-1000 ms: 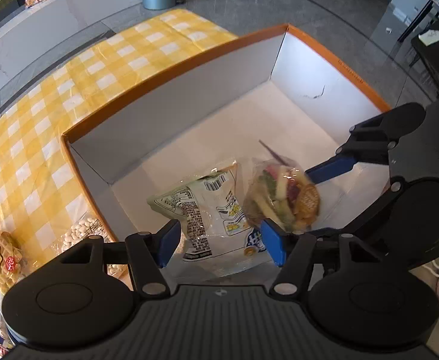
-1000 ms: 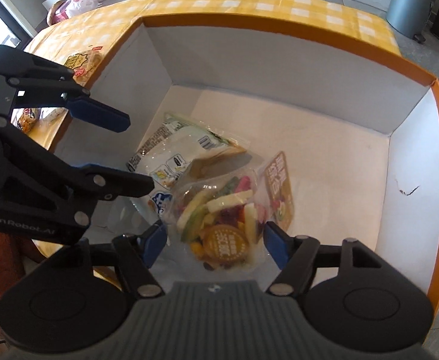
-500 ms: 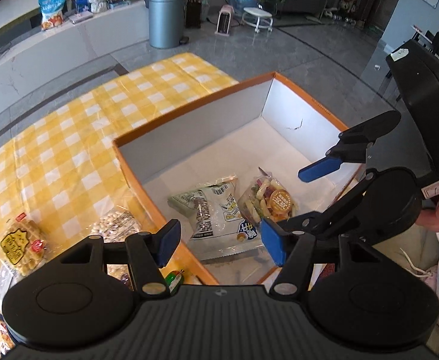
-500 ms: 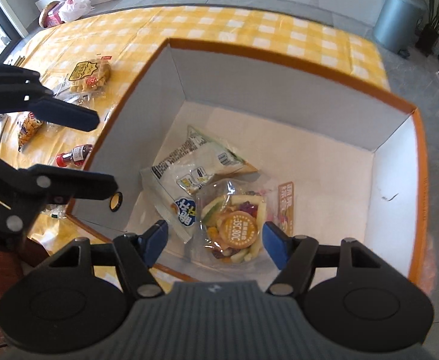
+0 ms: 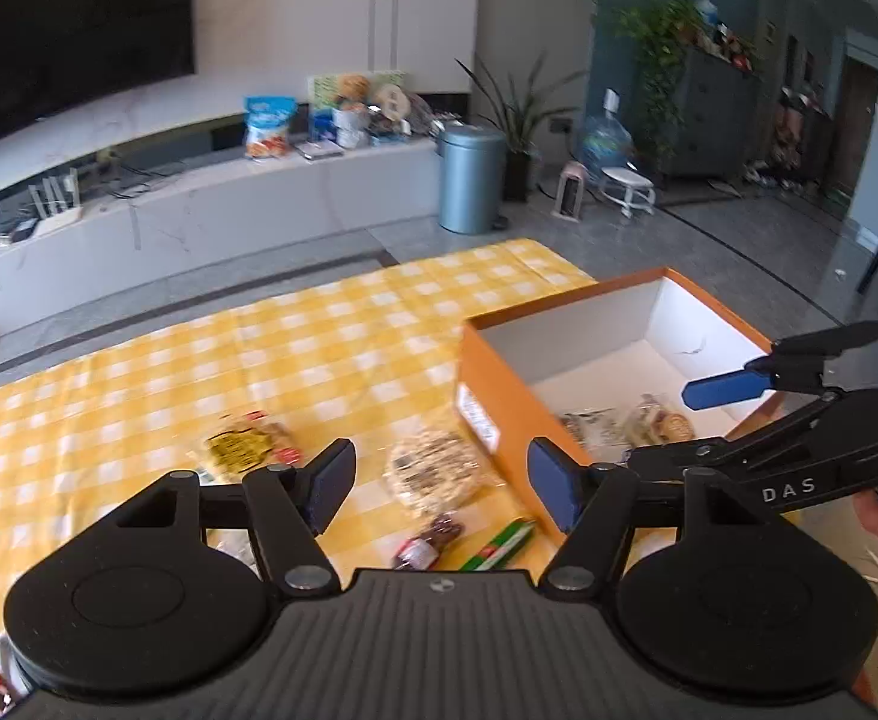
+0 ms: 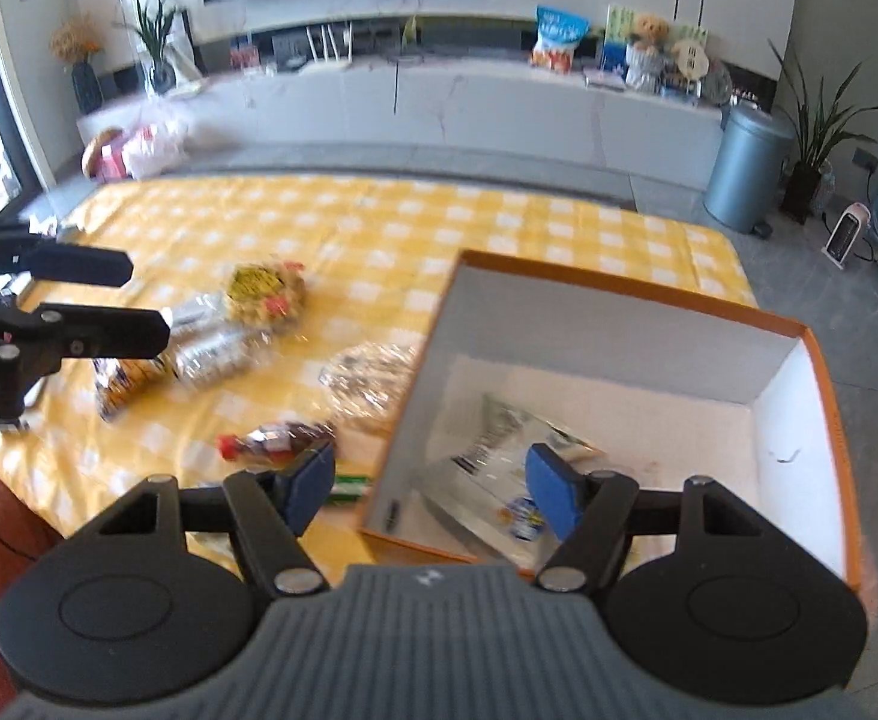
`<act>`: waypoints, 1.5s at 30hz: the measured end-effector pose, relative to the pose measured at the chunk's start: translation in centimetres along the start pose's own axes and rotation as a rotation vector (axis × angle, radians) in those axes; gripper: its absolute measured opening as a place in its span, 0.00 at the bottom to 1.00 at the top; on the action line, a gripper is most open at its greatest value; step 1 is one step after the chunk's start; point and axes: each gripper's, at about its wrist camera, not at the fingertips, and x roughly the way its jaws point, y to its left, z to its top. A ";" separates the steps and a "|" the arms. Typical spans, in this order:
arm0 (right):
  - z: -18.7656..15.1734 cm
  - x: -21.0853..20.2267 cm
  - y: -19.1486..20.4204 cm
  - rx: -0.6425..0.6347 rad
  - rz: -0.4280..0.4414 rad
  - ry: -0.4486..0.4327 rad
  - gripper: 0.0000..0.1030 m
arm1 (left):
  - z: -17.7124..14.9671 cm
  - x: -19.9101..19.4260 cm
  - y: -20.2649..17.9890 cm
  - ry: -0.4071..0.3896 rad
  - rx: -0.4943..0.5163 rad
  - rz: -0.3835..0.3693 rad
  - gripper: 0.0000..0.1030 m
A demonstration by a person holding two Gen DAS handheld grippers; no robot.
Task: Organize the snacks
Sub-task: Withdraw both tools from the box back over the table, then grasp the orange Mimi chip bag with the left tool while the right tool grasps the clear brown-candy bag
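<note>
Just ahead of the left gripper [image 5: 439, 483], empty with jaws opening, the clear nut bag [image 5: 432, 468] looks light, crinkly, slippery: pinch its gathered edge.

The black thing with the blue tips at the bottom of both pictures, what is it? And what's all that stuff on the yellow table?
Those are two grabbing tools, and a person holds one in each hand. Each tool has a camera looking along its two fingers, so each picture is one tool's own view. One picture comes from the left gripper, whose jaws are opening with nothing between them. The other comes from the right gripper, open and empty too. On the yellow checked tablecloth lie snack packets, such as a yellow packet and a clear bag of round snacks. Beside them stands an orange box with white insides. Two snack bags already lie in it.
</note>
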 end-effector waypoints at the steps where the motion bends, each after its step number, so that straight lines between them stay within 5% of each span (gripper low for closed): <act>1: -0.4 -0.1 0.9 0.005 0.004 -0.025 0.67 | -0.7 -0.3 0.5 -0.009 -0.014 0.016 0.75; 11: -5.9 0.7 9.5 0.018 0.028 -0.207 0.67 | -8.5 -2.1 5.6 -0.026 -0.173 0.115 0.76; 21: -9.0 6.1 13.8 -0.044 0.045 -0.132 0.67 | -13.1 -1.6 7.8 0.039 -0.165 0.194 0.77; 34: -8.2 11.0 14.1 -0.128 -0.016 -0.071 0.67 | -13.7 0.9 9.2 0.087 -0.197 0.161 0.78; 45: -8.7 12.9 14.0 -0.116 0.016 -0.006 0.59 | -13.6 3.2 9.5 0.134 -0.136 0.179 0.82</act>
